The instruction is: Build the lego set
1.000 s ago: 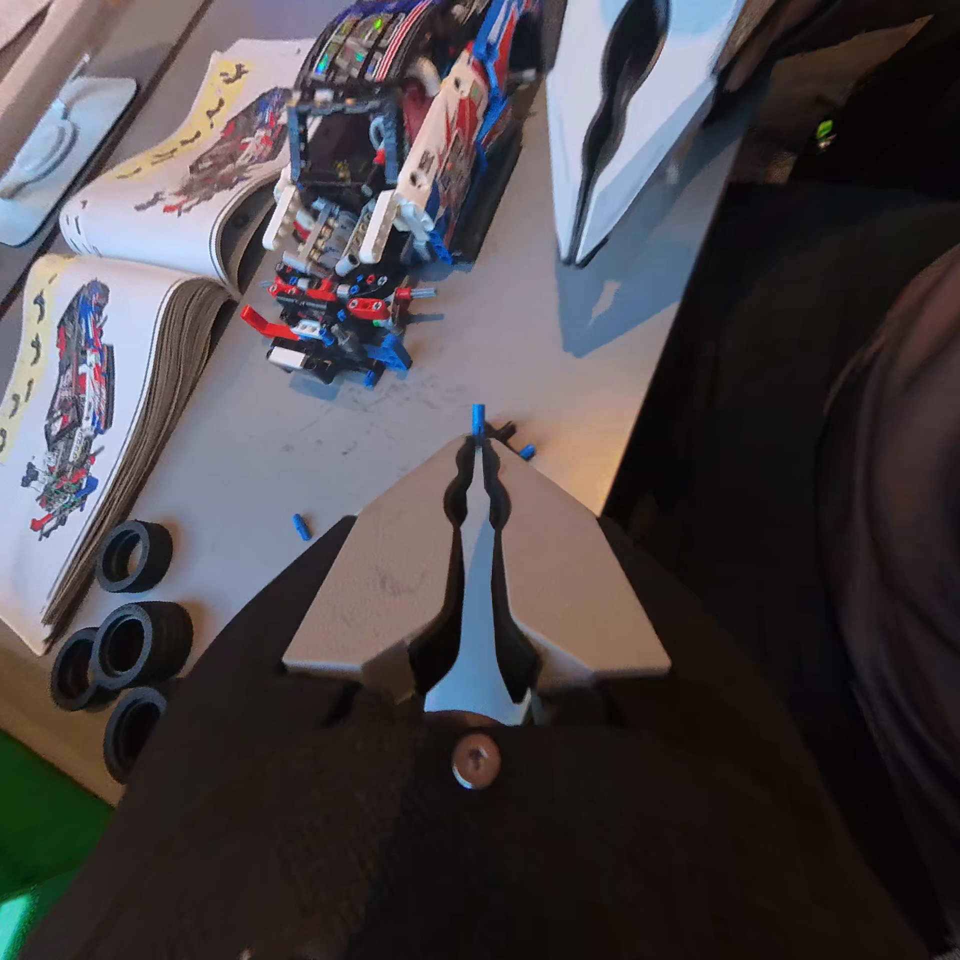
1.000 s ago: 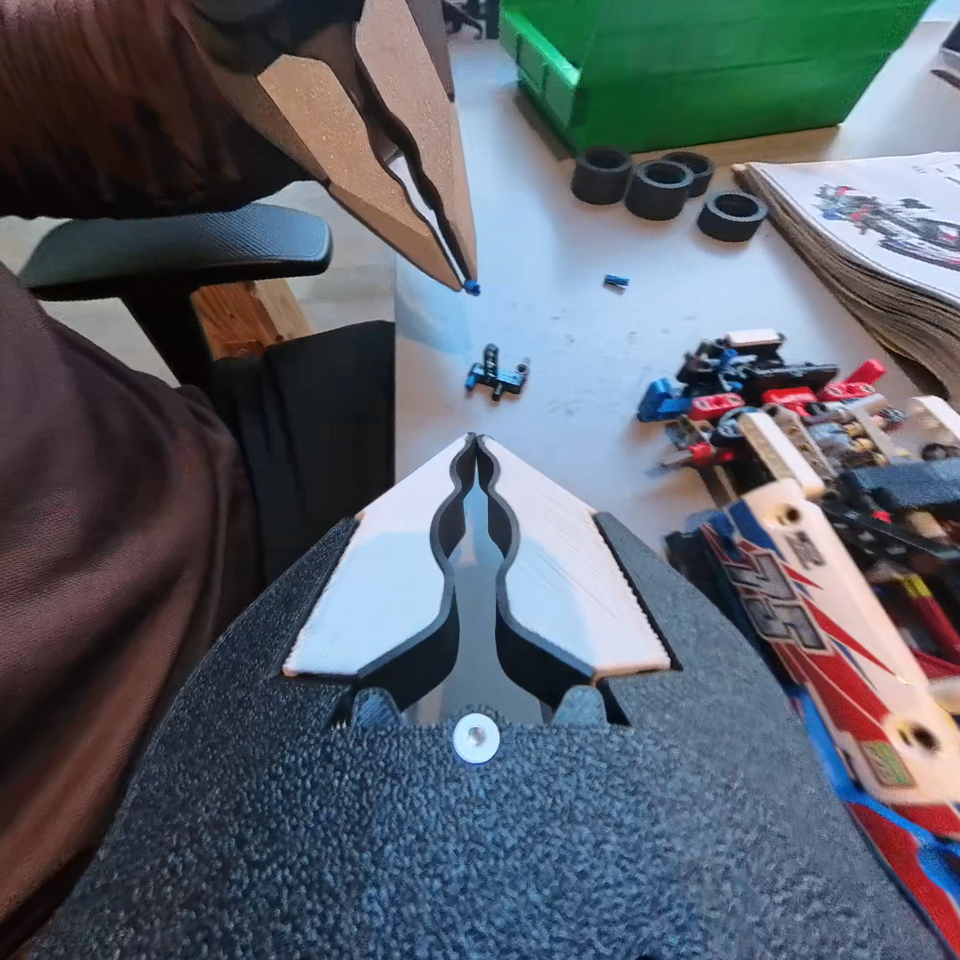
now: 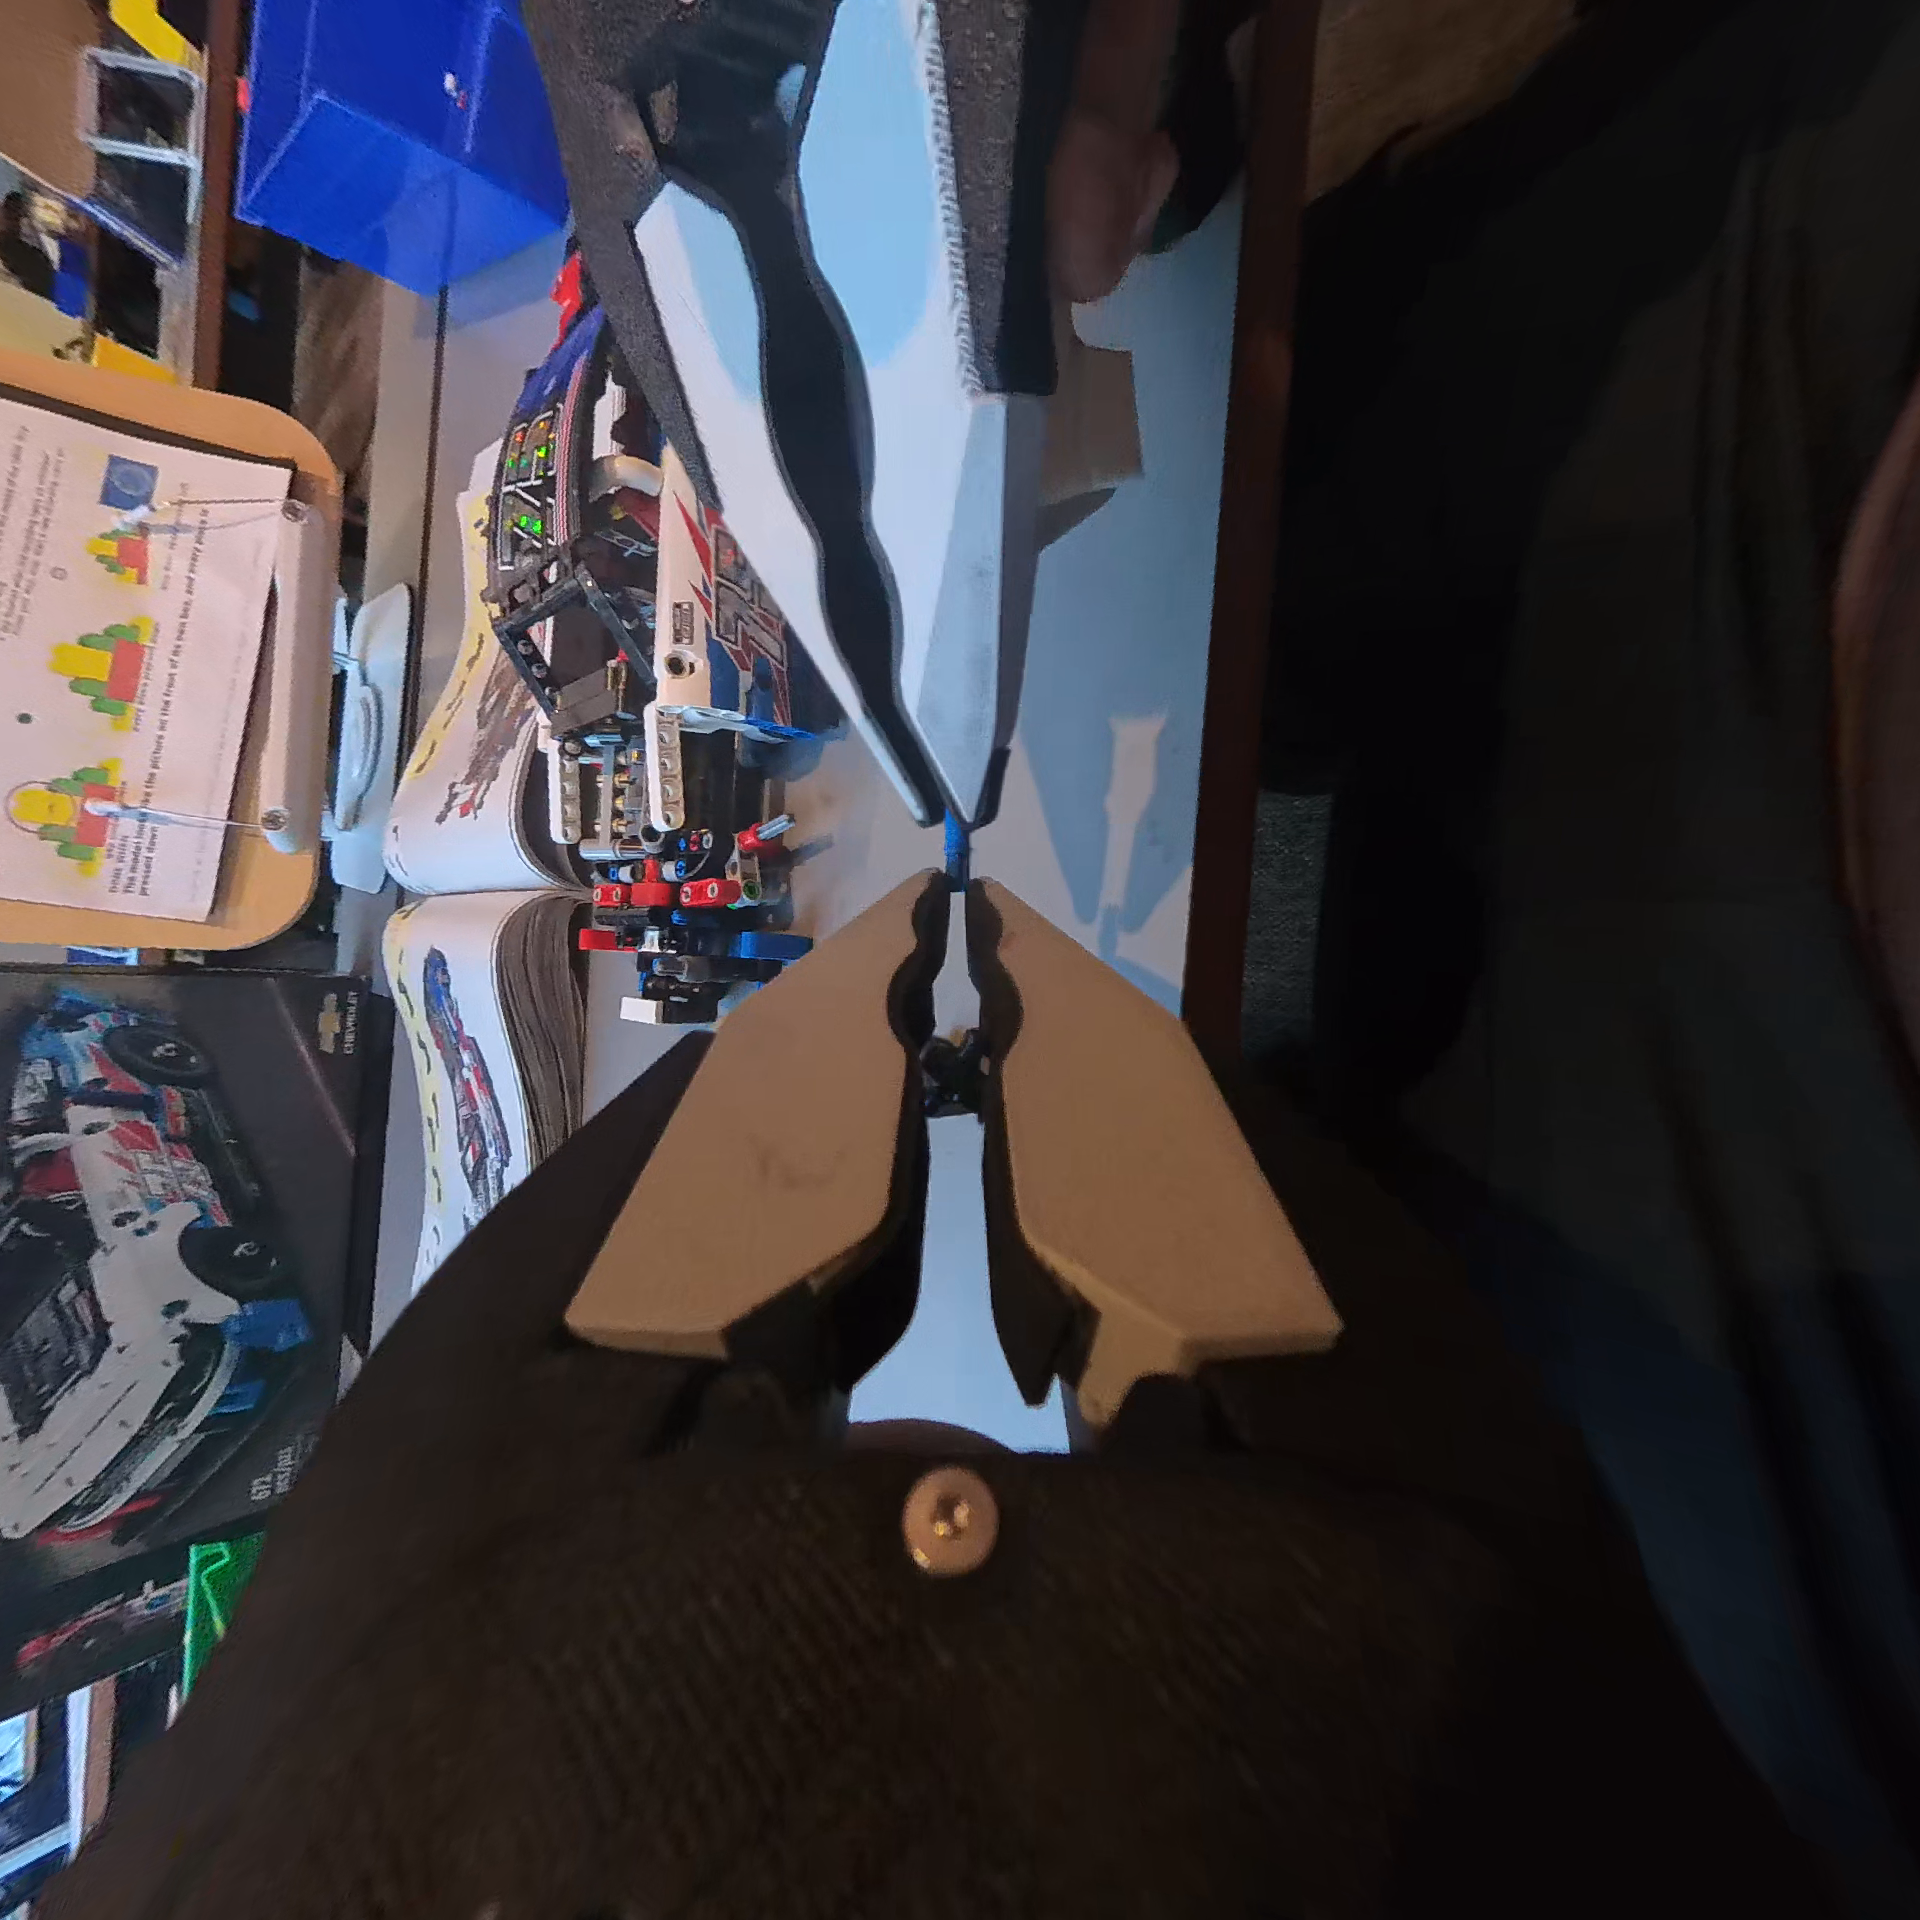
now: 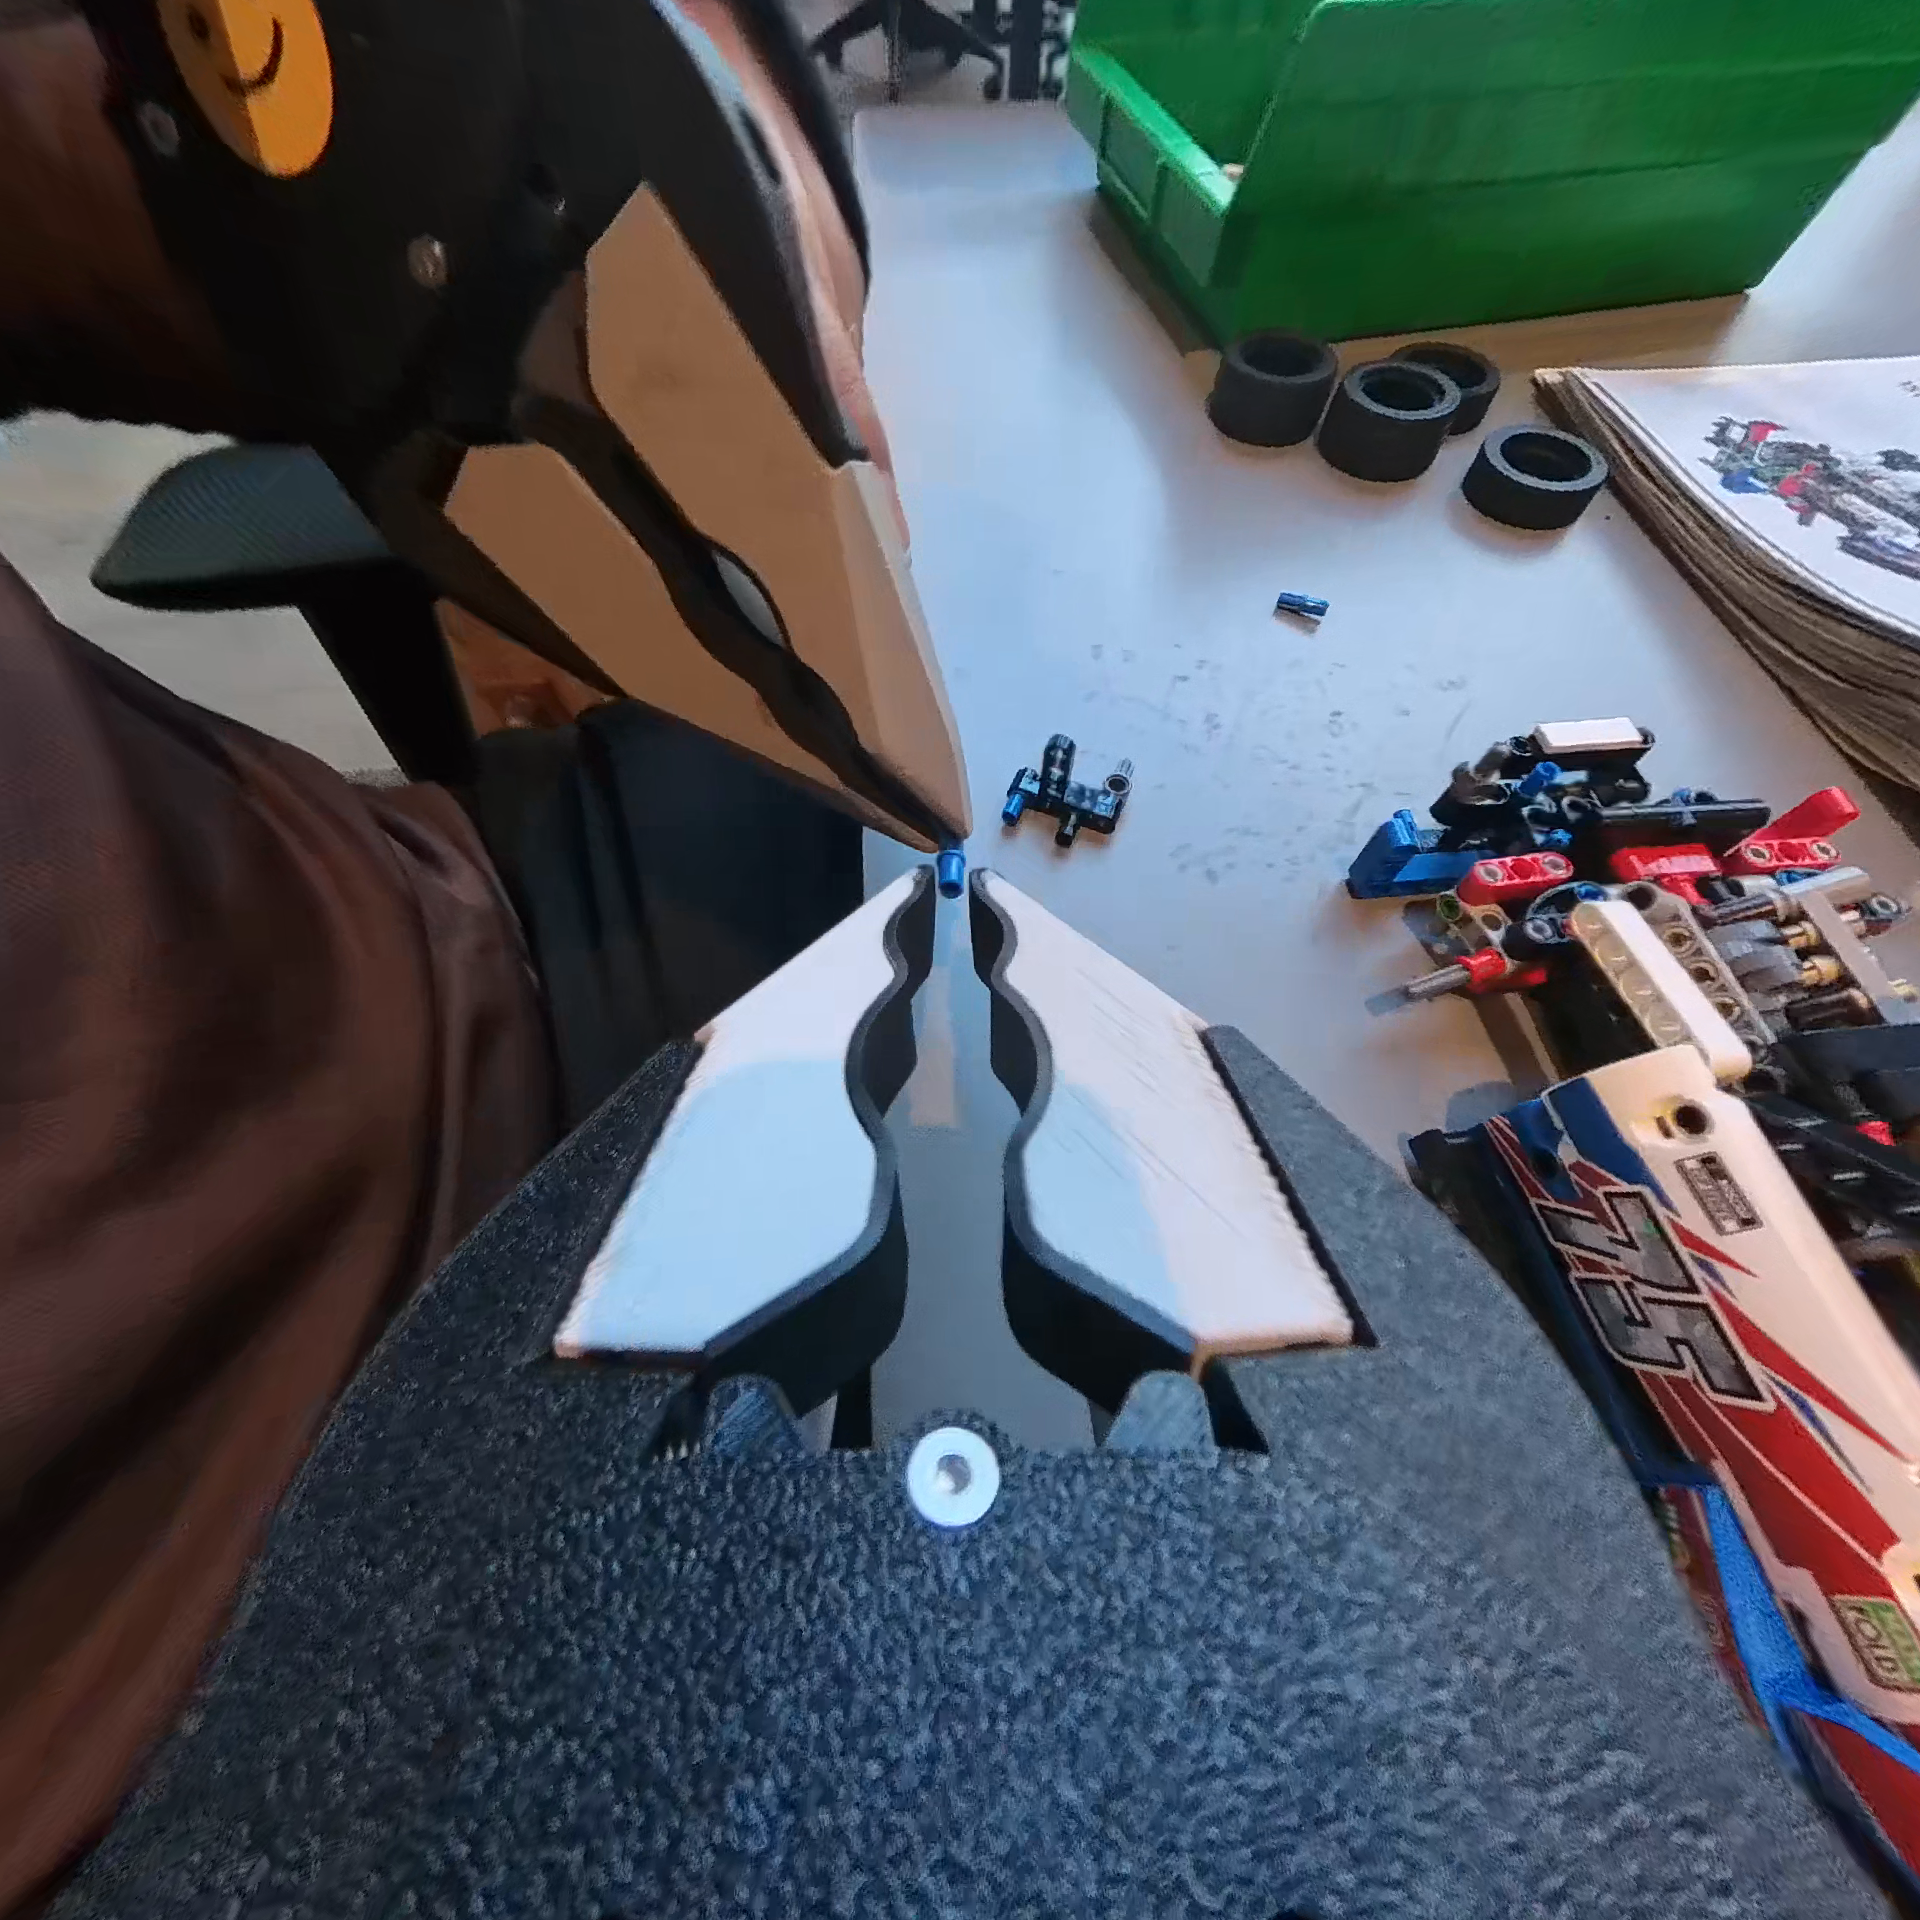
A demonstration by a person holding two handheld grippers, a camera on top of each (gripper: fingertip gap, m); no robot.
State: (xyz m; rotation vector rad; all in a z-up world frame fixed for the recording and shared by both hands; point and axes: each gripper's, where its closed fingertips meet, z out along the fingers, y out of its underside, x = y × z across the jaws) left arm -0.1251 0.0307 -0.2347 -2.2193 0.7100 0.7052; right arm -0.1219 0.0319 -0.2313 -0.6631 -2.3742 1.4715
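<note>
The left gripper (image 3: 956,883) pinches a small blue pin (image 4: 948,869) by one end, held in the air above the table's near edge. The right gripper (image 4: 948,881) stands slightly parted around its free end (not yet clamped). Best close squarely on the pin — then release slowly, keeping it straight.

Pale grey table (image 4: 1091,468), scuffed with dark marks near the middle. At its far end, a green plastic bin (image 4: 1507,156), standing on the tabletop. Off the table's edge, a black chair armrest (image 4: 239,530) over a light floor. In the left wrist view, a blue bin (image 3: 395,156) farther back, and beside it a tan board with rounded corners (image 3: 307,488) carrying a printed sheet (image 3: 125,665) held by two screws. Next to the board, a white moulded object (image 3: 374,707), too blurred to tell apart.
</note>
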